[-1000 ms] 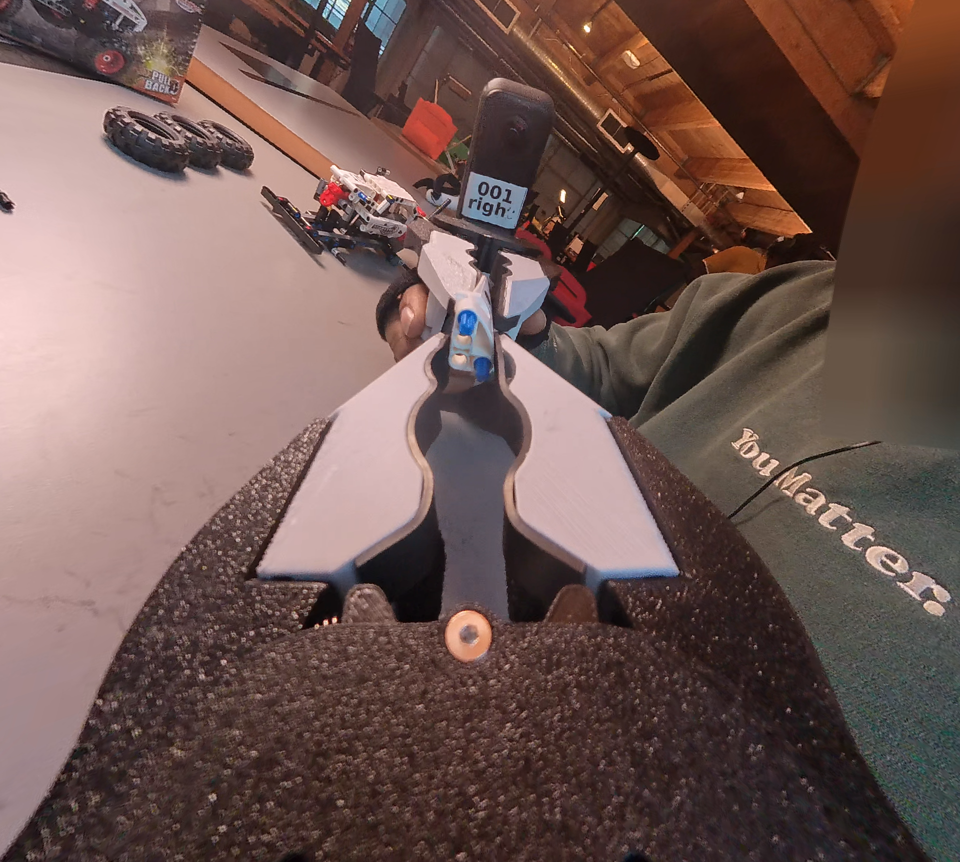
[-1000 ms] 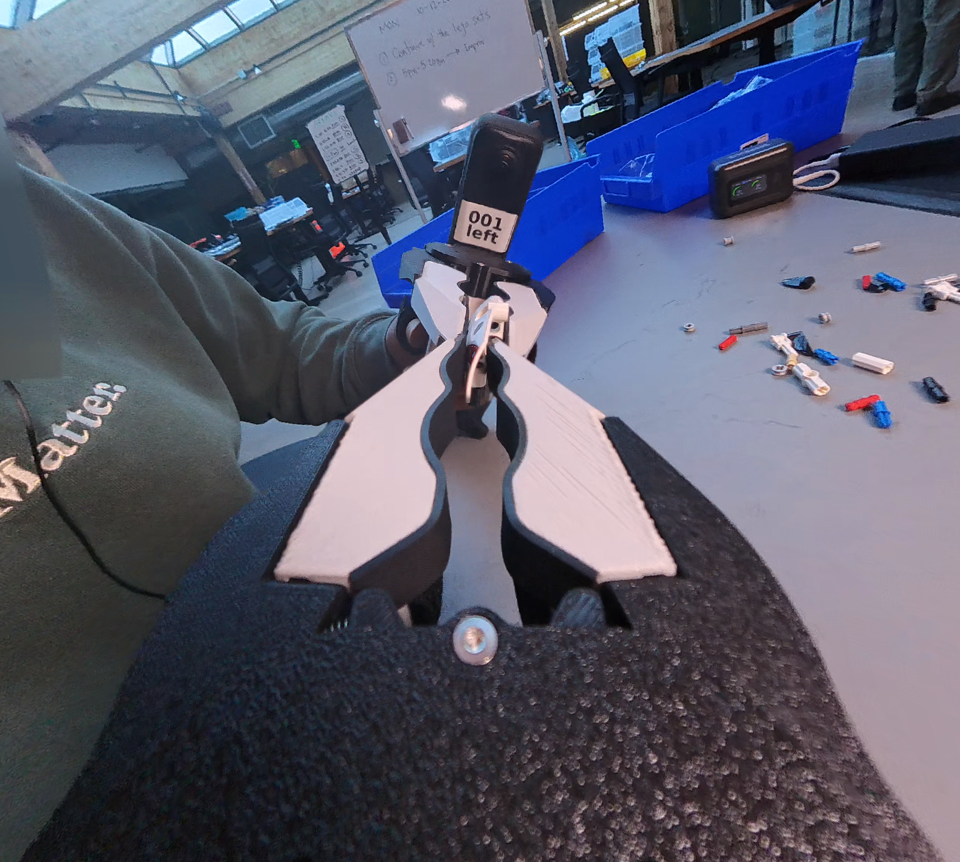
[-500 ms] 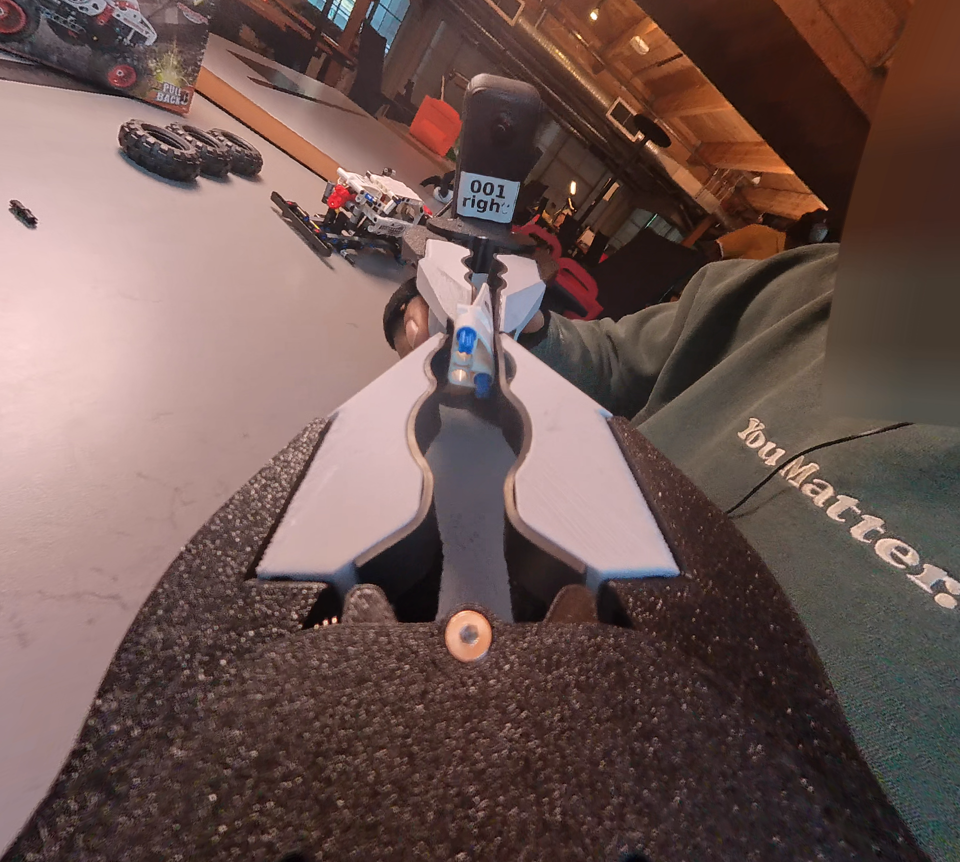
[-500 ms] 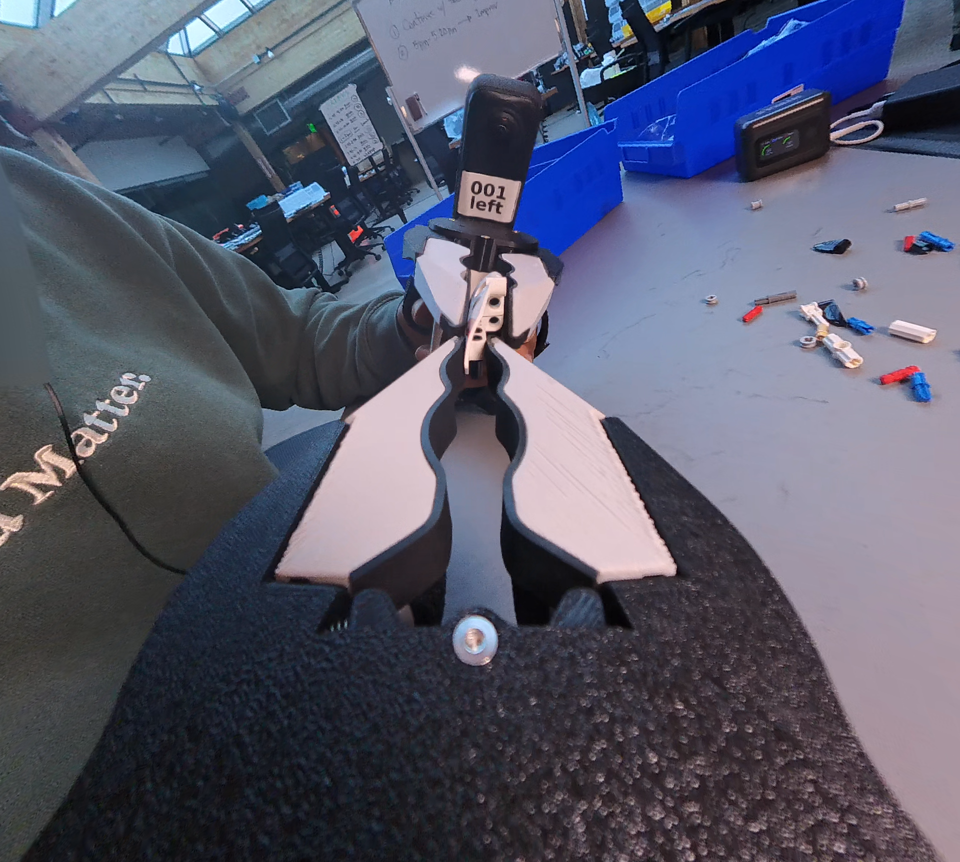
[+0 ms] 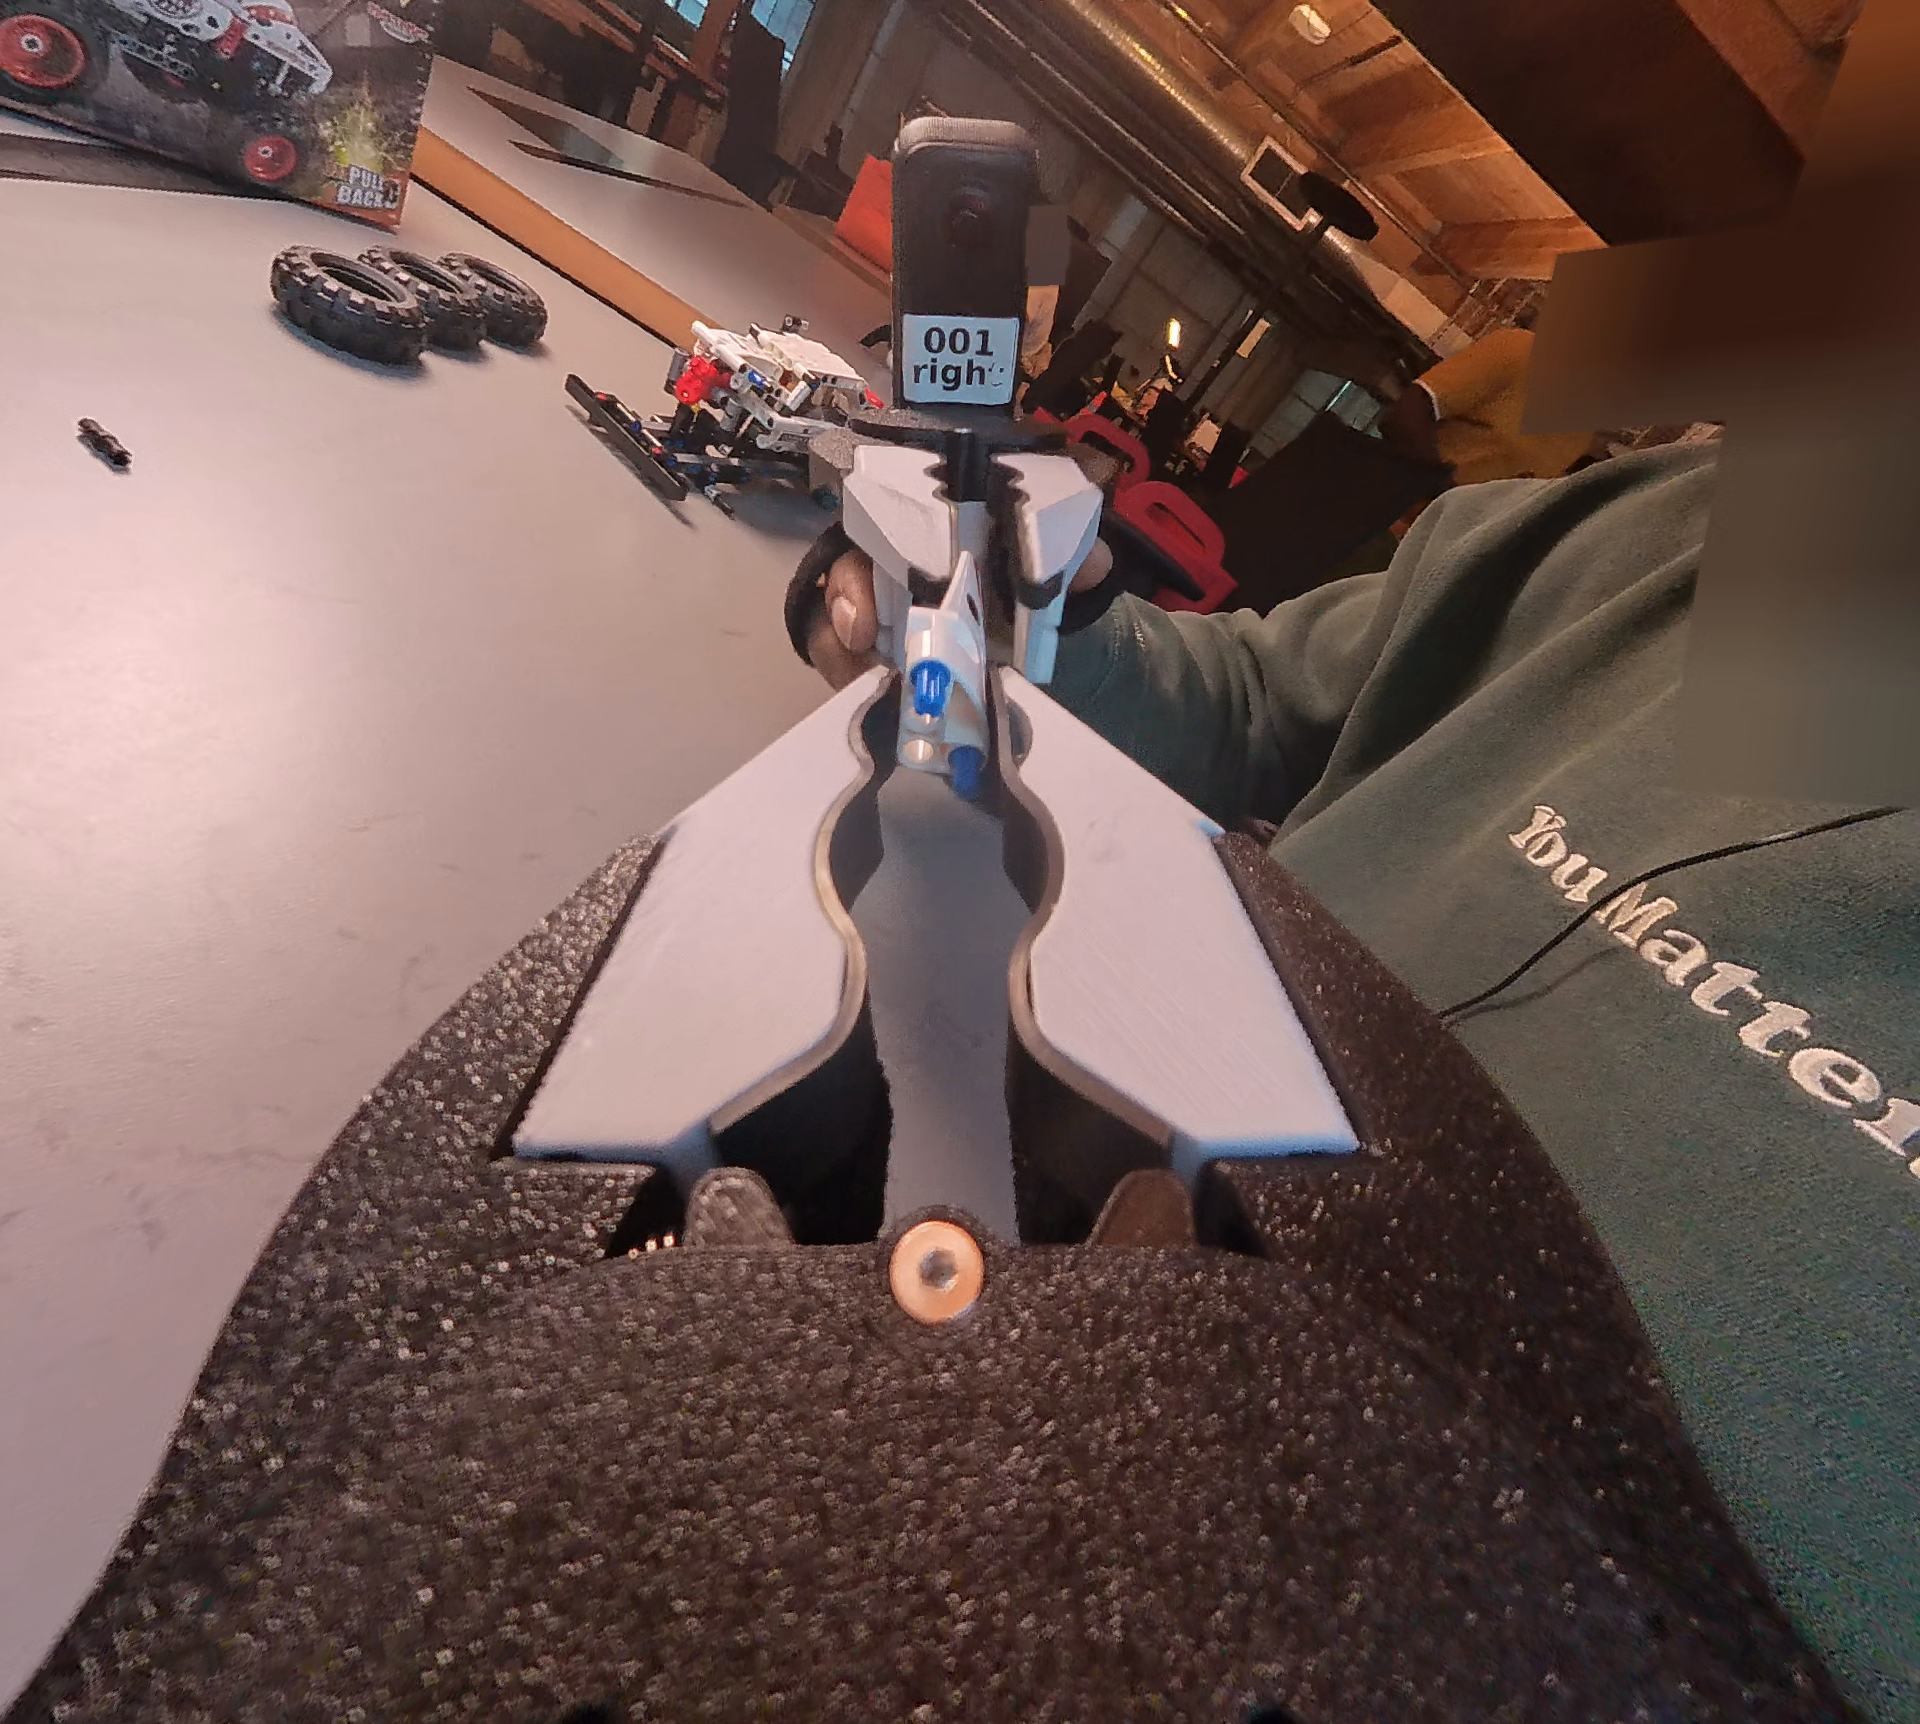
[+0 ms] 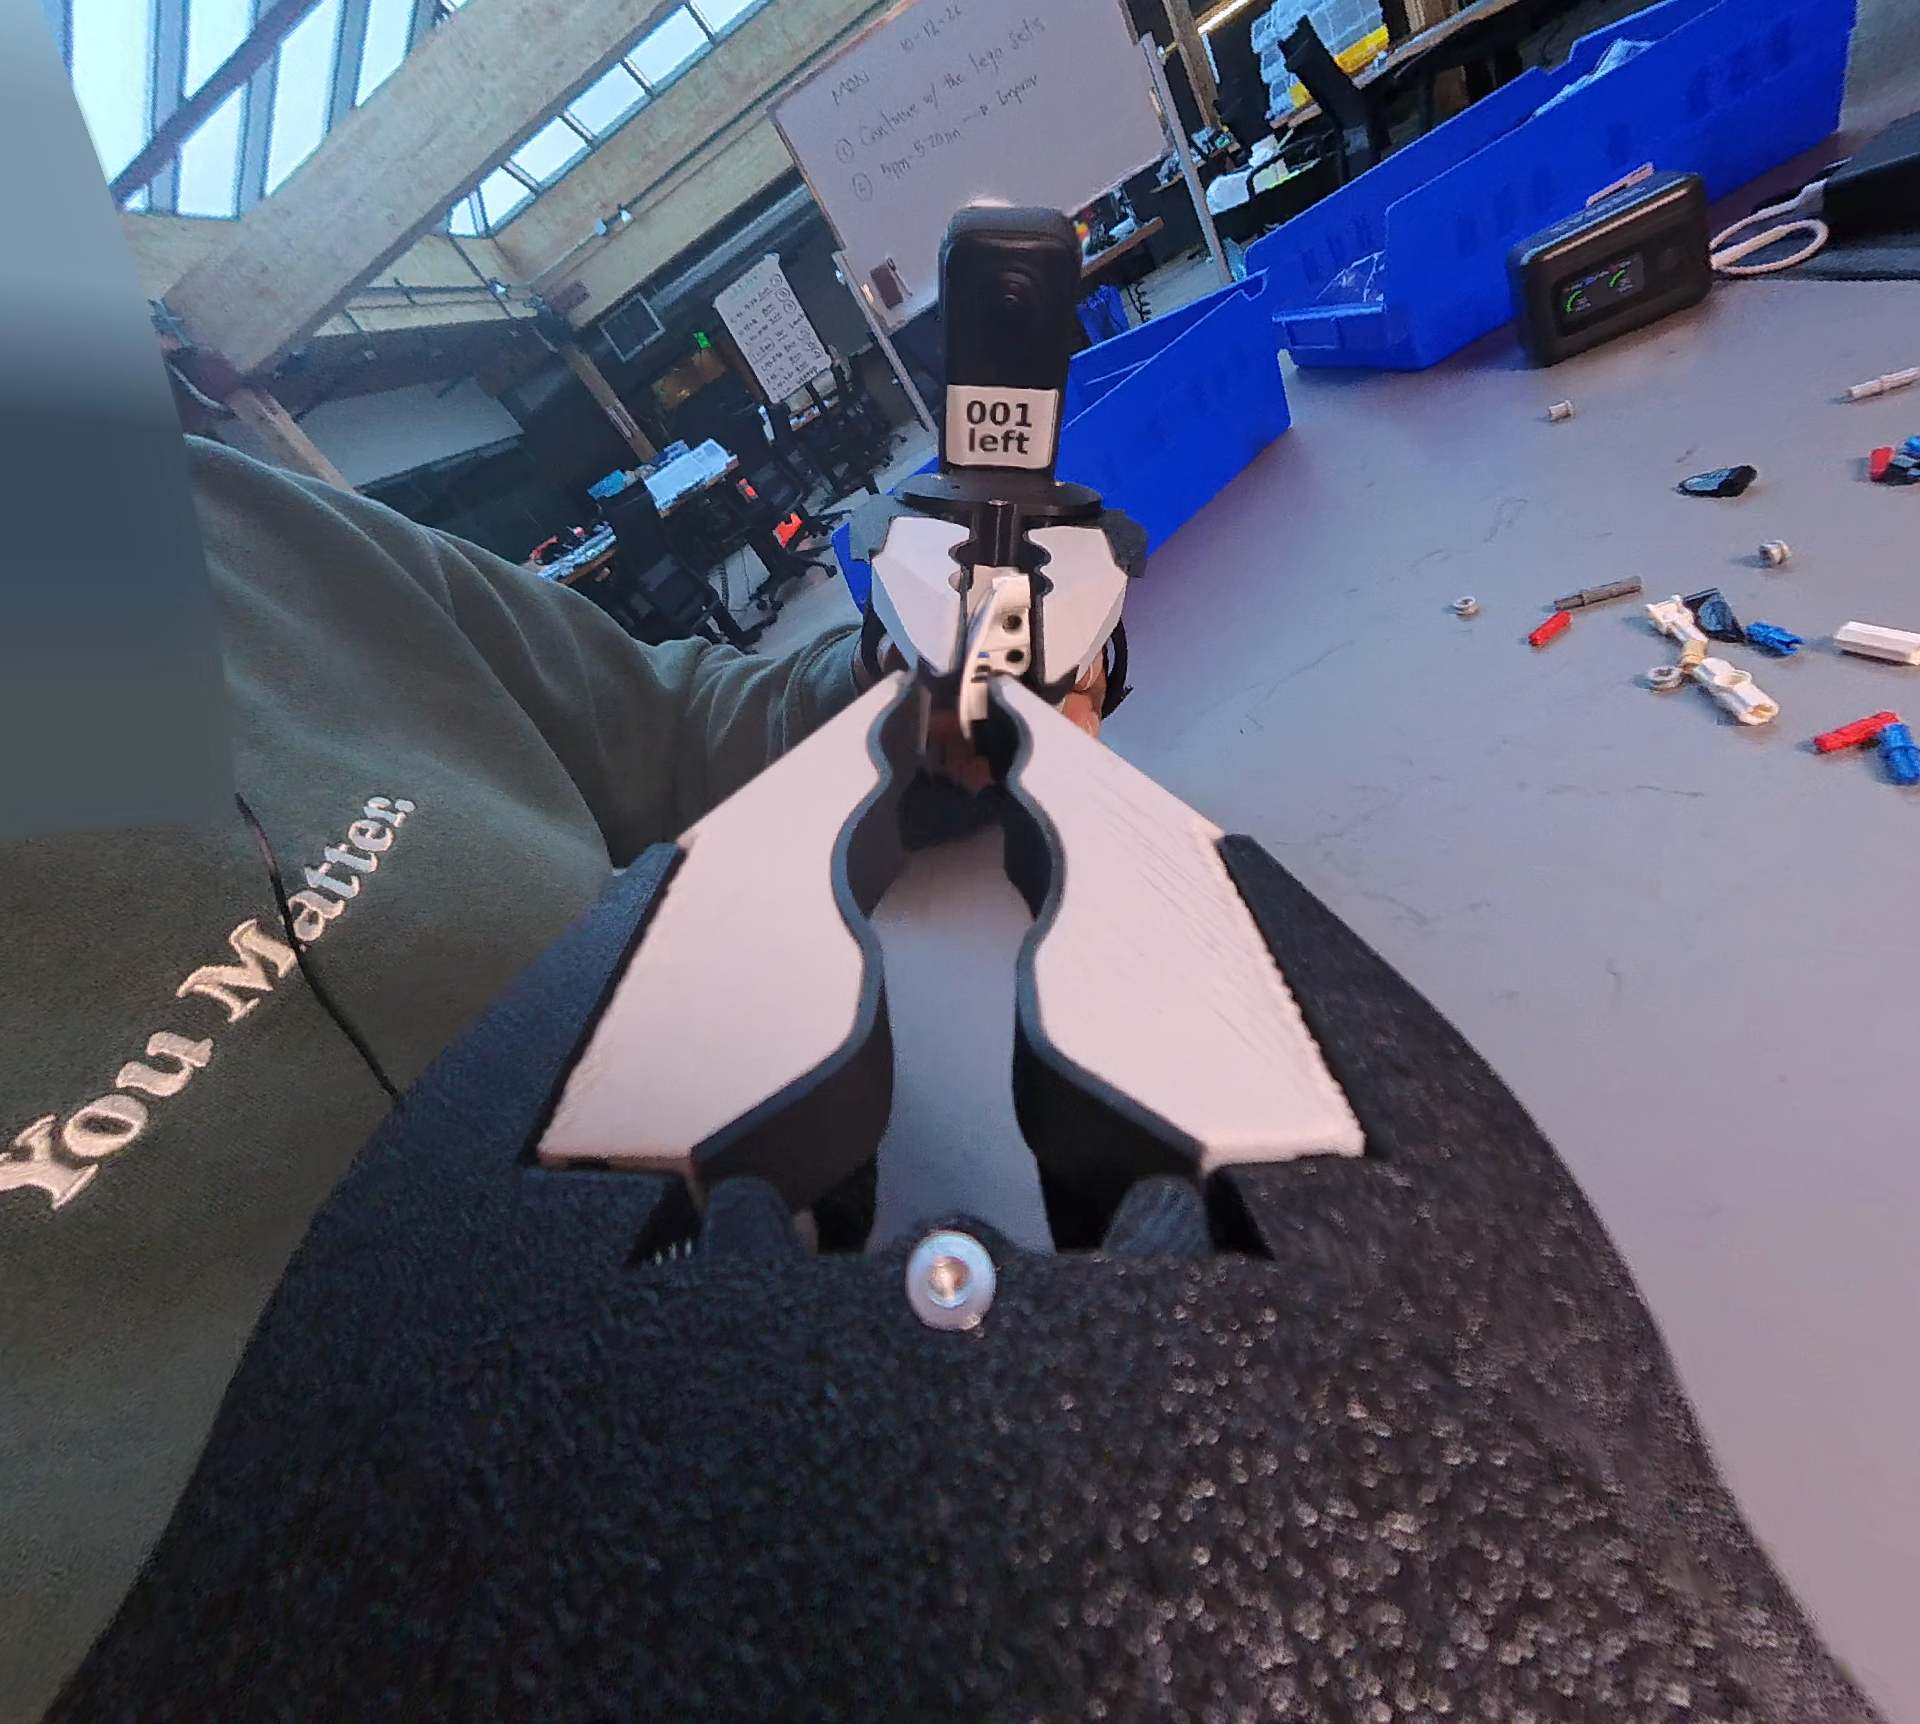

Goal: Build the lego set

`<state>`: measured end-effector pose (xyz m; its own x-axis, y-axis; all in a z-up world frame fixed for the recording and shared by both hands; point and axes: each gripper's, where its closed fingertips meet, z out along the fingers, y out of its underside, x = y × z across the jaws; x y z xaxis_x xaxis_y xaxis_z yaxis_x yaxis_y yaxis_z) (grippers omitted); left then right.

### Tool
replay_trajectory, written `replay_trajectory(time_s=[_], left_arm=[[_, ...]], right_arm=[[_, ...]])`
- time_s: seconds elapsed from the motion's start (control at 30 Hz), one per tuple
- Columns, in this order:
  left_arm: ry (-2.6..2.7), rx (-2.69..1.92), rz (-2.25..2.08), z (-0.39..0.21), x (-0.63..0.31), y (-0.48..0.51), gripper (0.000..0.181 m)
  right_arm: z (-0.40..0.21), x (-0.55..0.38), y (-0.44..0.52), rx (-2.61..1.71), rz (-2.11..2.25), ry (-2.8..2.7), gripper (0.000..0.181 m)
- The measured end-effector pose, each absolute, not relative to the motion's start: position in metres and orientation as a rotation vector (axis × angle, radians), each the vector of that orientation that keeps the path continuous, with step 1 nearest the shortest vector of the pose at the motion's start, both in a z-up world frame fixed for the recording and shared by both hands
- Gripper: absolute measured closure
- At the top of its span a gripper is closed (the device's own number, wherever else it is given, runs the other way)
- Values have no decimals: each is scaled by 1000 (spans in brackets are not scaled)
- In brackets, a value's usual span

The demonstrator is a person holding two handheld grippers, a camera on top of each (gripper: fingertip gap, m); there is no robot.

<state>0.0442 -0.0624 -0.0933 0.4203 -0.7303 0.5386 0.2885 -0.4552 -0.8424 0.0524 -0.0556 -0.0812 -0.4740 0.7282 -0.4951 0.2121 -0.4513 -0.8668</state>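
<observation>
Grey plastic fingers of the left tongs meet at their tips in the left wrist view, closed on a white lego piece with blue pins in it. Facing them, lifted above the desk, the right tongs are pinched on the far end of the same piece; a hand wraps their handle, mostly hidden behind the grey body. A green sleeve runs off the right edge. Farther off on the desk lie three black tyres, a partly built white truck chassis (its details too small to read) and the set's box, cut off at the left.

Seen from the right wrist, the right tongs are shut on the thin white piece, edge-on here, and the left tongs point back at them, gripping its other end. Loose red, blue, white and black parts are scattered on the desk. Two blue bins stand at the far side, their contents hard to make out, beside a black power unit.
</observation>
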Motion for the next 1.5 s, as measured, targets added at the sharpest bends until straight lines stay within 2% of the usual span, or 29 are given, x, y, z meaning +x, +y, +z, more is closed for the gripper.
replay_trajectory(time_s=[0.03, 0.13, 0.2, 0.3, 0.53, 0.63, 0.7, 0.83, 0.97, 1.03, 1.2, 1.3, 1.5], left_arm=[[397, -1657, -1230, -95, 44, -62, 166], [432, -1684, -1176, -99, 48, -61, 166], [466, -1698, -1136, -102, 52, -62, 166], [480, -1709, -1080, -104, 50, -60, 166], [433, -1709, -1070, -103, 35, -57, 166], [380, -1716, -1110, -103, 30, -54, 166], [331, -1745, -1172, -108, 29, -52, 165], [252, -1806, -1293, -116, 33, -51, 165], [248, -1860, -1370, -123, 43, -55, 165], [261, -1887, -1376, -127, 47, -57, 165], [299, -1884, -1324, -126, 49, -58, 164], [349, -1861, -1148, -122, 38, -53, 147], [446, -1848, -869, -123, 25, -47, 132]], right_arm=[[-80, 52, -54, -1358, 2001, -1370, 165], [-86, 49, -56, -1386, 1957, -1389, 168], [-88, 46, -58, -1409, 1973, -1377, 178], [-91, 46, -57, -1445, 2014, -1366, 180], [-84, 47, -30, -1620, 2332, -1028, 181], [-84, 49, -24, -1550, 2151, -1112, 181], [-83, 49, -32, -1437, 1953, -1254, 171], [-106, 42, -43, -1146, 1293, -1564, 148], [-123, 38, -52, -908, 889, -1705, 145], [-130, 37, -54, -873, 816, -1744, 152], [-133, 44, -59, -944, 935, -1803, 153], [-155, 52, -58, -1117, 1024, -1912, 153], [-205, 66, -63, -1308, 860, -2208, 153]])
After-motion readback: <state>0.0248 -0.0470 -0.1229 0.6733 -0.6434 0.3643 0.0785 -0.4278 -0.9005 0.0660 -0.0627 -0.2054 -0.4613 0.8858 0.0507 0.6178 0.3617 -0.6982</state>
